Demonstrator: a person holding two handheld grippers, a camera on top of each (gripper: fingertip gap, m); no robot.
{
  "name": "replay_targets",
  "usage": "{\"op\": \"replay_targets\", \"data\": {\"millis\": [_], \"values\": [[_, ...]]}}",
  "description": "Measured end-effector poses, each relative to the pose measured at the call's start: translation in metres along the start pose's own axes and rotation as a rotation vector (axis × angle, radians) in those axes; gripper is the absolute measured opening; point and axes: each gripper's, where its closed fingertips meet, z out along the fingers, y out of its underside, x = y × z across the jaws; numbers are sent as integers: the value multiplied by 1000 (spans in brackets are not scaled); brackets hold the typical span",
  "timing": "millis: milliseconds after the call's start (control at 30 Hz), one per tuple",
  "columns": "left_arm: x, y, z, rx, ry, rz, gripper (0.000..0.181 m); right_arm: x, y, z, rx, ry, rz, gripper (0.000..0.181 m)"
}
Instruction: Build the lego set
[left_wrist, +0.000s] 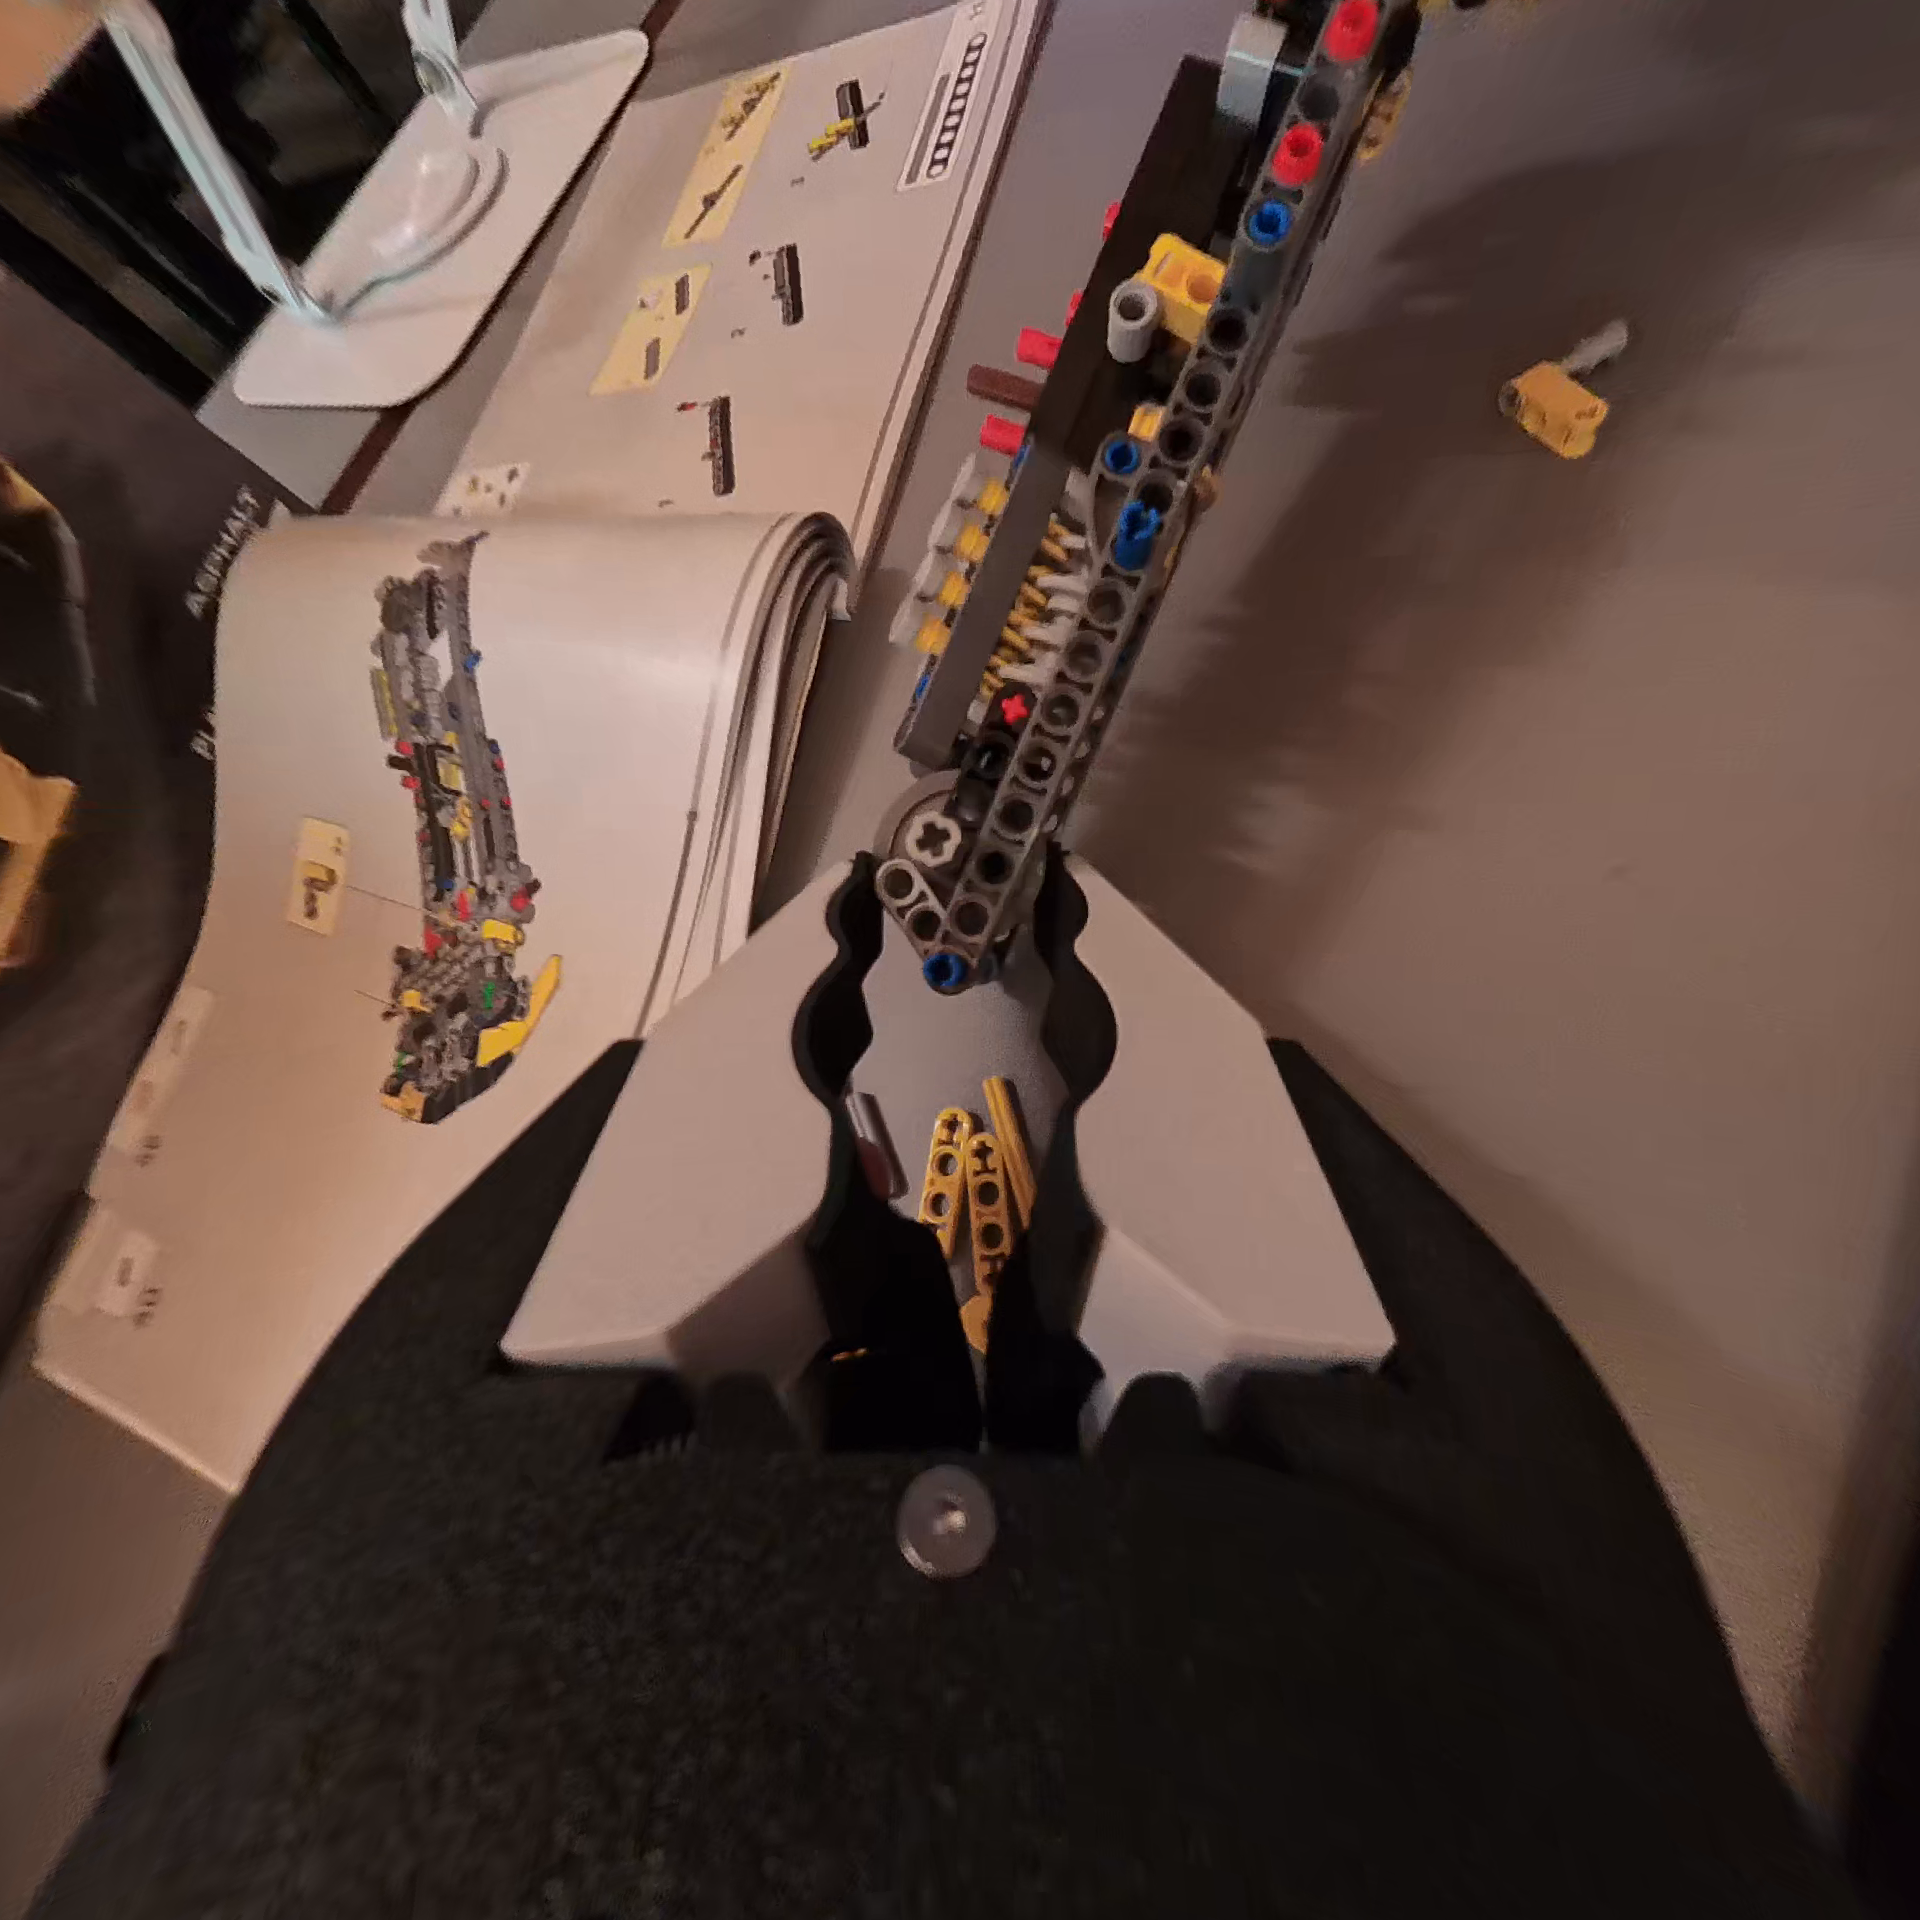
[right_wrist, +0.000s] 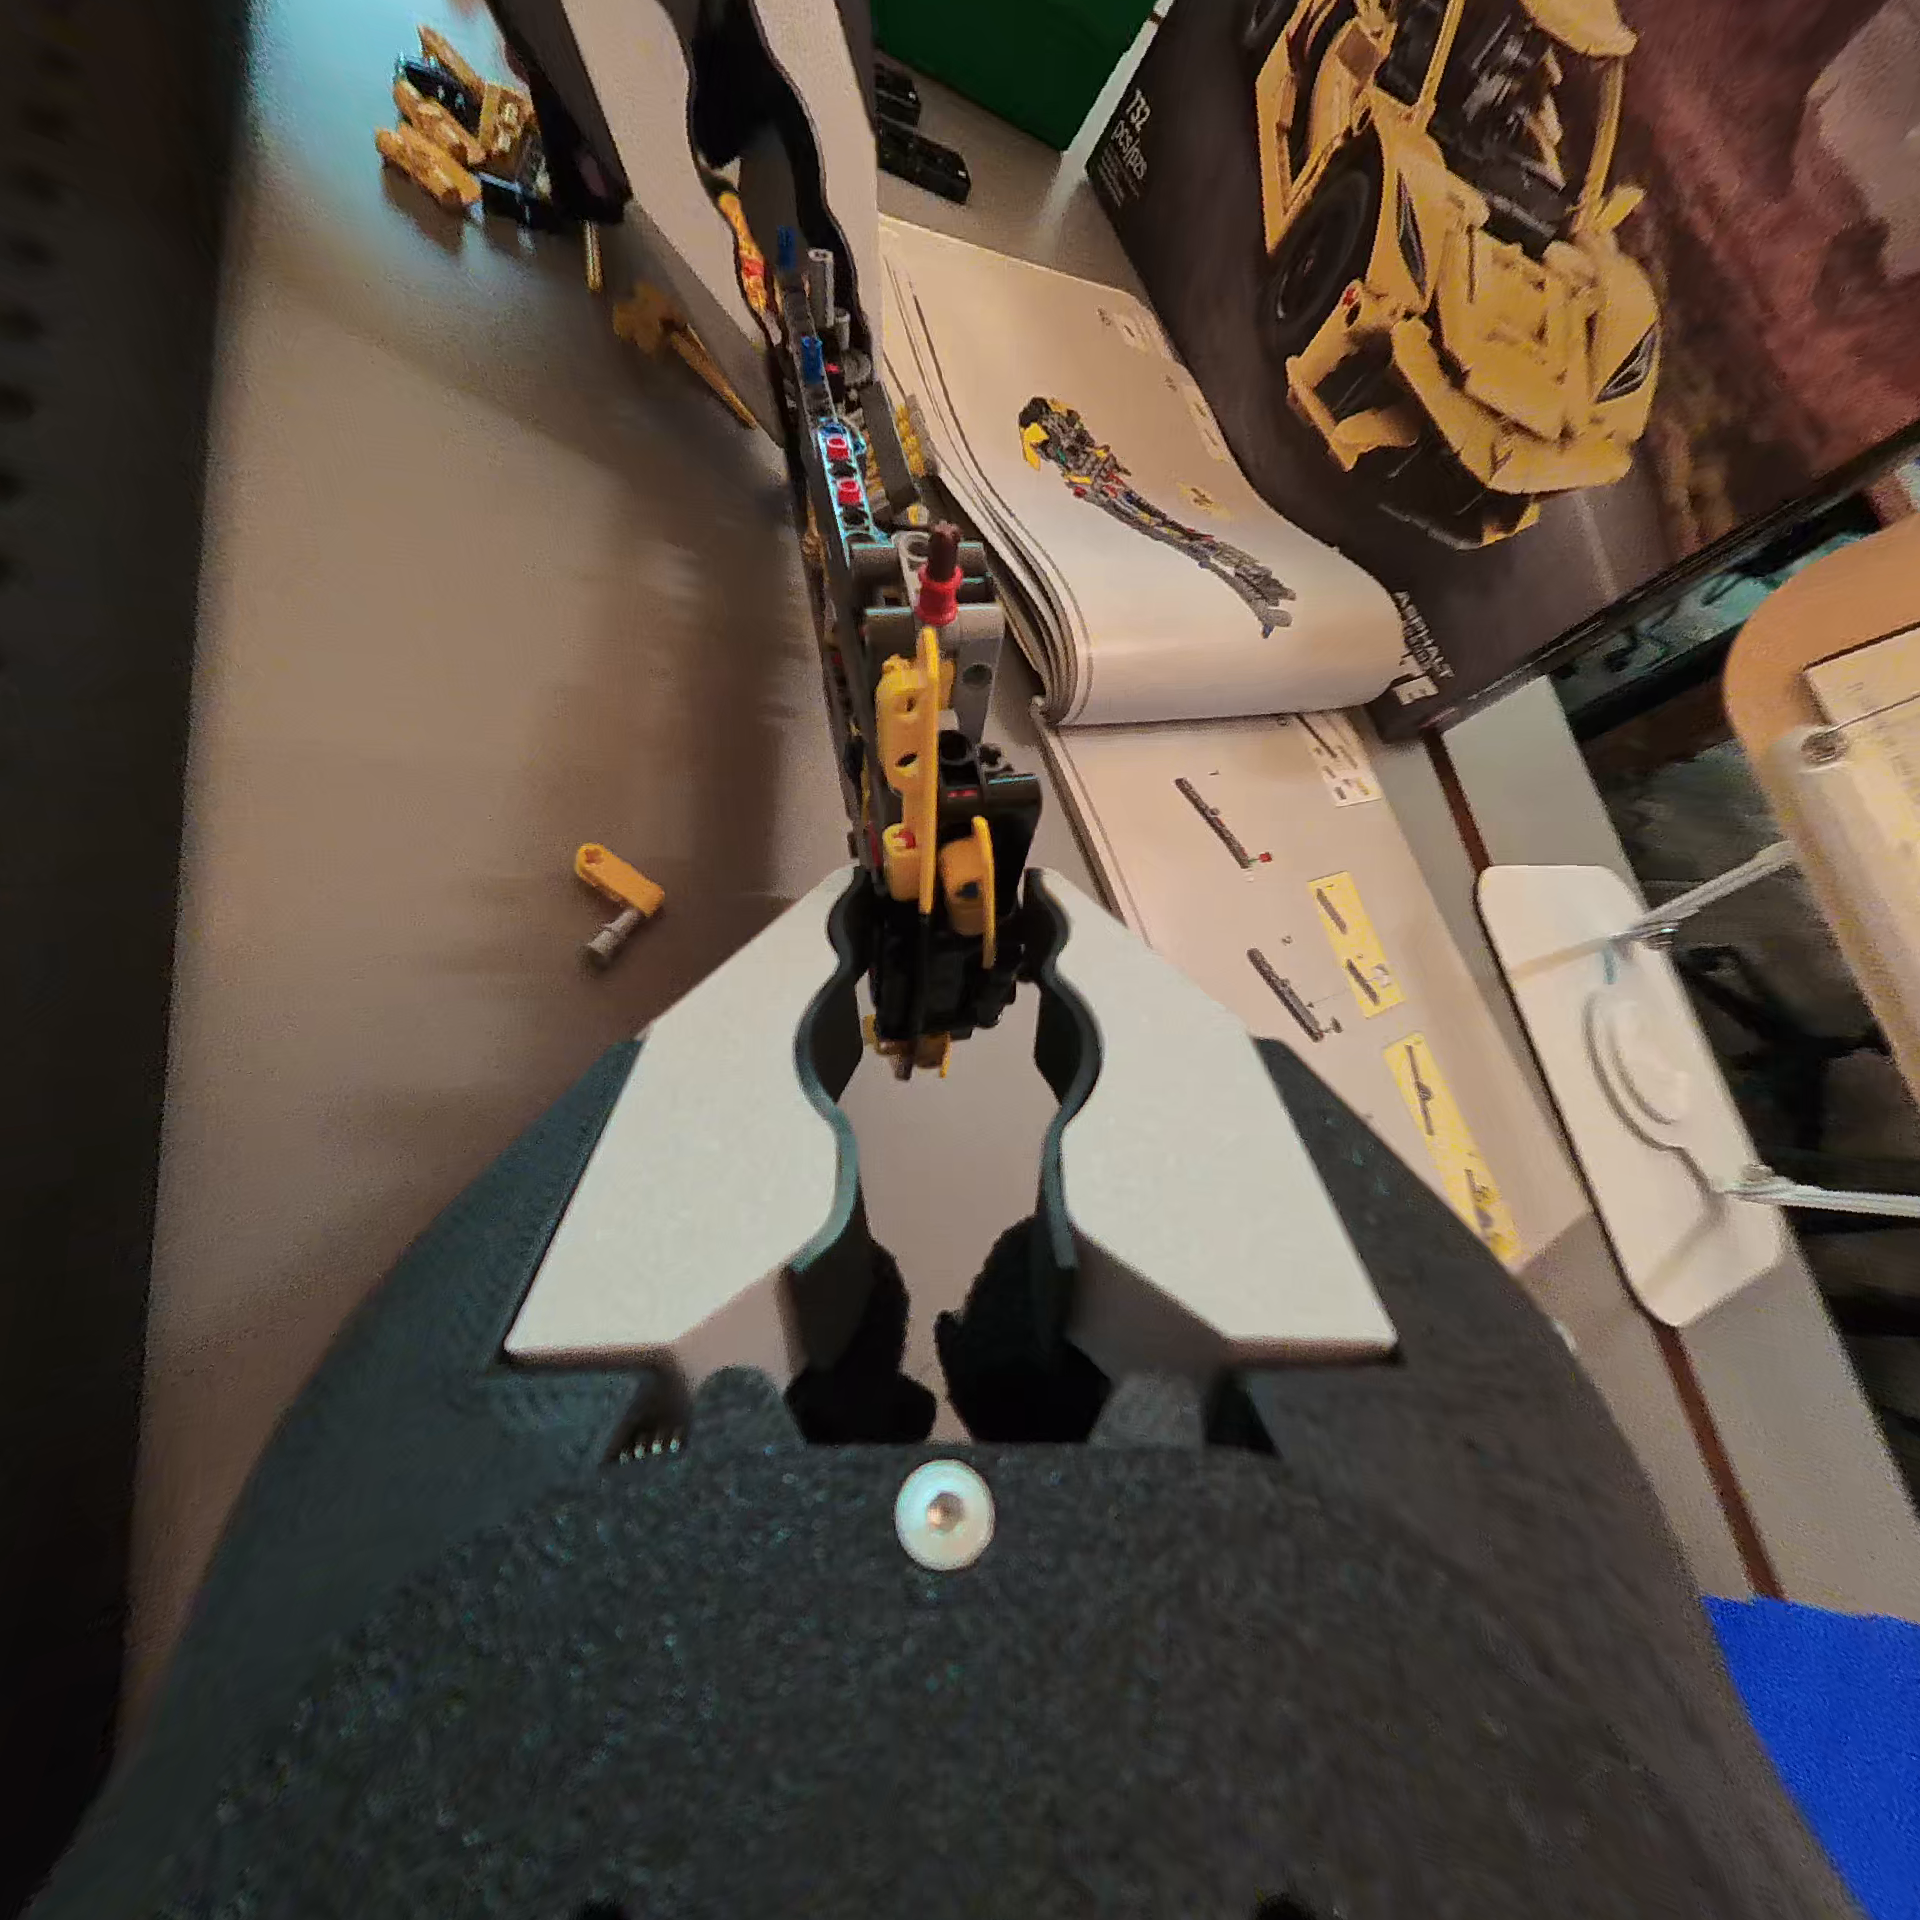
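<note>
I see no tray or bin, only the lego set's box (right_wrist: 1455, 260) in the upper right of the right wrist view, its contents hidden from me. The long lego chassis (left_wrist: 1122, 582) runs up the centre of both views, held at either end. My left gripper (left_wrist: 961, 925) has its jaws clenched on the grey beam end; my right gripper (right_wrist: 940, 956) has its jaws clenched on the black-and-yellow end. The open instruction booklet (left_wrist: 540, 810) lies on the worktop (left_wrist: 1558, 935) just beside the chassis, at the left of the left wrist view. A loose yellow connector with a grey pin (left_wrist: 1555, 405) sits well apart at upper right. Yellow beams (left_wrist: 971, 1184) lie on the worktop below the left jaws, though blur makes the count uncertain. More loose yellow pieces (right_wrist: 457, 125) sit at the right view's upper left.
</note>
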Motion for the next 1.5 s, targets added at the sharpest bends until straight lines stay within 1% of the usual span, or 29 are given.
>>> {"op": "replay_targets", "data": {"millis": [100, 200, 233, 300, 400, 433, 467, 500, 533, 567, 667, 767, 867, 933, 1000, 1067, 1100, 1167, 1200, 1233, 1267, 1333, 1367, 1400, 1467, 1500], "values": [[3, -1, -1, -2, -32, 39, 28, -9, 5, -2, -49, 80, -85, 27], [11, 0, -3, -11, -28, 37, 29, -23, 12, -3, -116, 177, -195, 28], [15, 1, -3, -26, -11, 20, 31, -27, 11, -3, -111, 213, -241, 28], [22, 4, -6, -52, 29, -38, 42, -33, 10, -4, -93, 269, -305, 27], [26, 6, -17, -55, 72, -101, 53, -43, 14, -4, -98, 300, -364, 27], [24, 4, -22, -44, 79, -124, 54, -45, 16, -3, -101, 305, -385, 27], [23, -2, -28, -16, 99, -149, 55, -48, 19, -2, -109, 312, -409, 27], [23, -11, -34, 14, 148, -182, 59, -49, 22, -1, -117, 318, -438, 27], [27, -21, -37, 30, 222, -209, 65, -50, 24, 0, -123, 329, -475, 27], [30, -31, -37, 39, 280, -218, 65, -50, 26, 1, -126, 342, -515, 27], [41, -61, -21, 49, 416, -146, 63, -47, 30, 4, -114, 366, -564, 27], [46, -76, 2, 9, 465, -77, 61, -46, 30, 6, -107, 365, -570, 27], [50, -79, 15, -26, 462, -6, 58, -47, 28, 5, -101, 350, -546, 27], [54, -83, 15, -15, 460, 8, 59, -46, 28, 5, -101, 336, -519, 27], [53, -87, 13, 13, 410, 39, 57, -46, 26, 4, -91, 316, -487, 27], [55, -88, 8, 24, 346, 114, 58, -45, 23, 3, -72, 273, -409, 27], [64, -87, 2, 31, 358, 168, 59, -44, 21, 2, -61, 242, -355, 27], [81, -91, -8, 70, 367, 243, 51, -42, 16, 0, -39, 176, -238, 27], [84, -94, -9, 96, 329, 280, 50, -40, 14, -1, -31, 143, -178, 27], [81, -96, -8, 112, 268, 322, 44, -39, 12, -2, -20, 103, -115, 27], [77, -96, -6, 107, 206, 357, 42, -38, 9, -2, -6, 68, -59, 27], [68, -94, 0, 76, 129, 391, 43, -37, 8, -3, 14, 5, 34, 27], [66, -94, 3, 73, 122, 389, 43, -35, 8, -4, 18, -16, 68, 27], [69, -94, 5, 69, 150, 380, 42, -34, 8, -4, 26, -35, 88, 27], [74, -97, 11, 59, 219, 370, 41, -33, 8, -4, 34, -66, 112, 27], [78, -95, 14, 33, 275, 378, 37, -33, 7, -4, 34, -77, 119, 27]]}}
